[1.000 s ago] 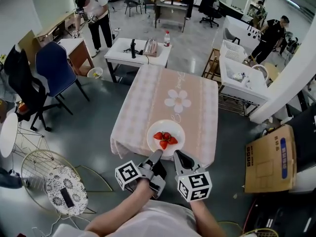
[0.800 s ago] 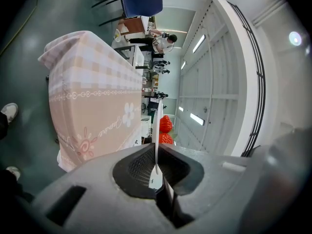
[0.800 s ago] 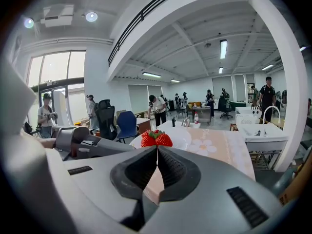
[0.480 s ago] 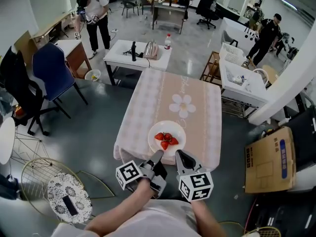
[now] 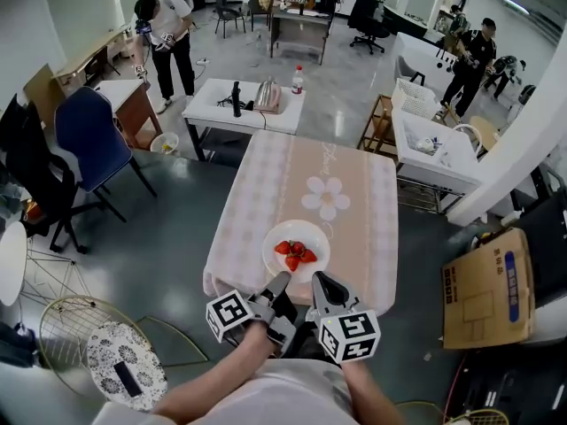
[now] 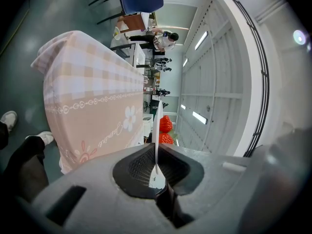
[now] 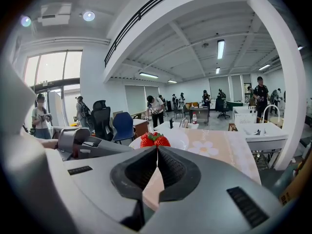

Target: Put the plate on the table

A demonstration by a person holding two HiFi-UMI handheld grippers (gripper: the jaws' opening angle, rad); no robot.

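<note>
Room: large open workroom, grey floor, several people standing at the far desks. A white desk [image 5: 221, 112] behind the main surface carries a metal kettle [image 5: 268, 96] and a red-capped bottle [image 5: 298, 80]. A blue chair [image 5: 89, 135] stands to the left and a cardboard box [image 5: 485, 286] on the floor to the right.

Surface [image 5: 354, 228]: a rectangular table under a pink checked tablecloth [image 5: 266, 175] with a white flower motif.

Plate [image 5: 310, 233]: white and round, over the near end of the surface, close to its front edge and roughly level. Whether its underside touches the cloth cannot be told. A small pile of strawberries [image 5: 295, 253] sits at its centre.

Left gripper [image 5: 280, 282]: clenched on the plate's near rim, left of centre. Its own view shows the rim edge-on, pinched between the two pads.

Right gripper [image 5: 317, 279]: clenched on the same near rim, just right of the left one. Its own view shows the pads closed onto the thin rim, with the strawberries directly beyond.

The two grippers sit side by side, near each other but not touching.
</note>
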